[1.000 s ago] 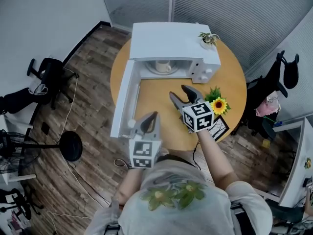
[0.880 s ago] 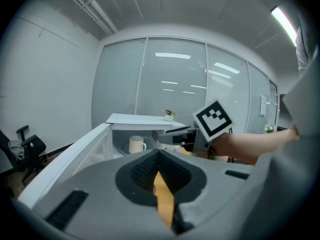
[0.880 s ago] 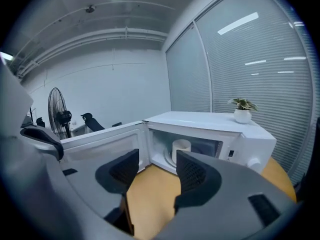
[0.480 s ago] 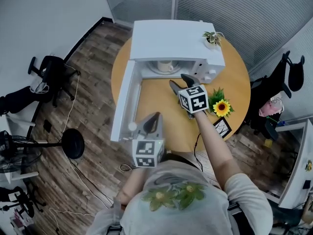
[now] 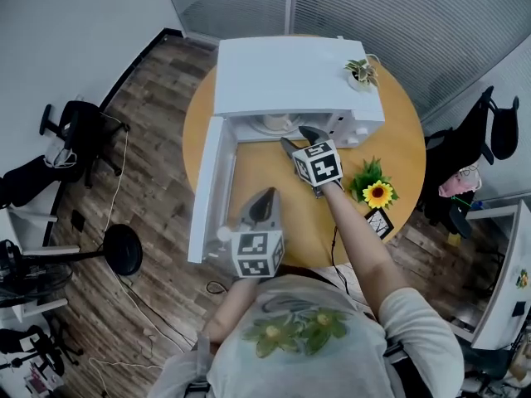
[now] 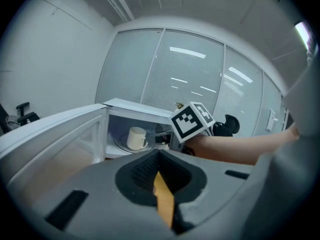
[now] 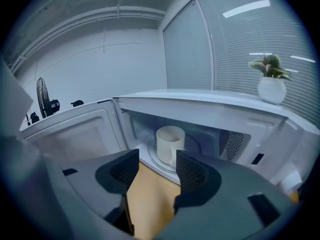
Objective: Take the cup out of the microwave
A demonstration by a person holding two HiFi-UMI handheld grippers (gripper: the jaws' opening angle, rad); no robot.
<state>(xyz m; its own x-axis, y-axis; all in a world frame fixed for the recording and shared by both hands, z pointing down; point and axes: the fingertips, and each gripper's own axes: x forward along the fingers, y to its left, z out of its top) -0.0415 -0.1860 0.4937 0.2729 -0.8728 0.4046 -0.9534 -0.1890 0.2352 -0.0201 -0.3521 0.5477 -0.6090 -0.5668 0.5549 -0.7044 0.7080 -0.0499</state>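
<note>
Tabletop [image 5: 267, 182] — round, tan, over wood-plank floor [image 5: 158, 131]

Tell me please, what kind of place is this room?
Probably an office, perhaps a meeting or break corner: glass walls with blinds, a swivel chair on a wood floor, and a round table carrying a microwave.

The cup [image 7: 170, 142] looks smooth matt cream, the microwave [image 5: 290, 77] smooth white, the table [image 5: 265, 171] smooth wood.

The cream ceramic mug [image 7: 170, 143] stands upright on the glass turntable inside the white microwave [image 7: 210, 104], its door wide open.
</note>
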